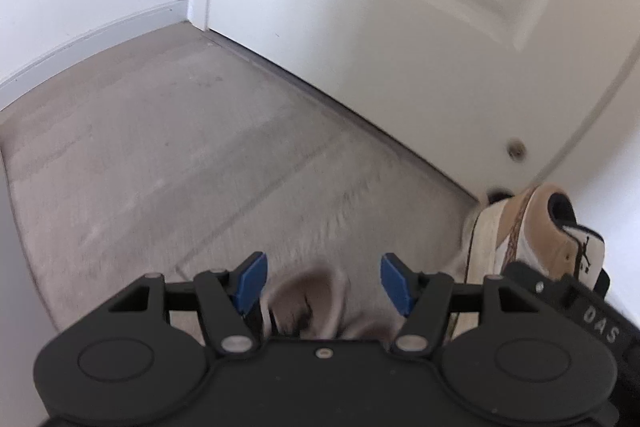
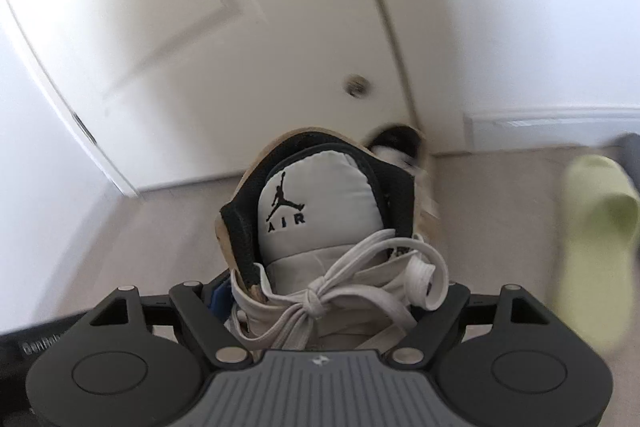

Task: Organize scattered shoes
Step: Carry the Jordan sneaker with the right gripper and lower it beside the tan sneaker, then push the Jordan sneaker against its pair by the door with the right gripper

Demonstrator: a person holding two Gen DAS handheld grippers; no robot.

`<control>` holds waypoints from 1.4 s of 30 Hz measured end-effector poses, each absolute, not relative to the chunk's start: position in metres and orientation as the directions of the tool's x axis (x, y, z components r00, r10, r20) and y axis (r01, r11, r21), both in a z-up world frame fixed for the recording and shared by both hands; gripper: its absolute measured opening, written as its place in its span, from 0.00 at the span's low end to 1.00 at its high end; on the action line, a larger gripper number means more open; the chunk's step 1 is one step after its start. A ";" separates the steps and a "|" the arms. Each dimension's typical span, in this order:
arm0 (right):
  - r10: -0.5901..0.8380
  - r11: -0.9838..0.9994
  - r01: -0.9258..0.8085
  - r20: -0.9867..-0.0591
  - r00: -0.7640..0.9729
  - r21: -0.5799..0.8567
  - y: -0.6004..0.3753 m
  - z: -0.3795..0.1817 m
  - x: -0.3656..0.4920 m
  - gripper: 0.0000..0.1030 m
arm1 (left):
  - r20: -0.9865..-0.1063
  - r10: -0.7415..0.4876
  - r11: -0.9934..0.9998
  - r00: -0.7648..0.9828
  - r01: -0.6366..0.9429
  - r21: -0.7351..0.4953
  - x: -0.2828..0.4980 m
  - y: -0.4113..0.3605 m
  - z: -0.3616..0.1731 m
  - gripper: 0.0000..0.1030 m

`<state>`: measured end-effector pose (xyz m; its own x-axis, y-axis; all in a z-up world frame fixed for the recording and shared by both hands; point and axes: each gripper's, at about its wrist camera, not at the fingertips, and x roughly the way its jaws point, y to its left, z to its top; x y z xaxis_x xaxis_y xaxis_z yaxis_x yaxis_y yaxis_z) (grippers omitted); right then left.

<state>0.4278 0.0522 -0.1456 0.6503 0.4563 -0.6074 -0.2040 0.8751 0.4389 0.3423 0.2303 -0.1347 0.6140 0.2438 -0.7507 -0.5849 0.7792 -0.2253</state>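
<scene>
My right gripper [image 2: 320,301] is shut on a tan and white high-top sneaker [image 2: 316,211] with a Jordan logo on the tongue and white laces, held off the carpet in front of a white door. The same sneaker shows at the right edge of the left wrist view [image 1: 532,239], with the right gripper's black body below it. My left gripper [image 1: 322,283] is open with blue pads [image 1: 252,281]. A blurred brown shape [image 1: 308,303], possibly a shoe, lies low between its jaws. A second dark and white shoe [image 2: 400,143] sits by the door behind the held sneaker.
A pale green slide sandal [image 2: 592,239] lies blurred on the carpet at the right. A white door [image 1: 360,7] with a doorstop [image 1: 516,149] and white baseboard [image 2: 552,131] bound the beige carpet [image 1: 160,147]. A wall corner stands at the left.
</scene>
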 end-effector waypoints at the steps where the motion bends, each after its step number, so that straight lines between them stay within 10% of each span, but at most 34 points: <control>1: 0.460 0.872 -0.204 -0.599 0.656 0.445 0.058 -0.145 0.433 0.78 | -0.747 0.256 0.776 0.613 -0.592 -0.219 0.348 0.239 -0.133 0.62; 14: 0.288 0.875 0.072 -0.635 0.717 0.478 0.146 -0.215 0.558 0.78 | -0.786 0.227 0.757 0.574 -0.612 -0.229 0.369 0.281 -0.164 0.62; 42: 0.079 0.991 0.038 -0.783 0.617 0.130 0.190 -0.266 0.624 0.84 | -0.833 0.147 0.756 0.534 -0.603 -0.254 0.382 0.284 -0.193 0.62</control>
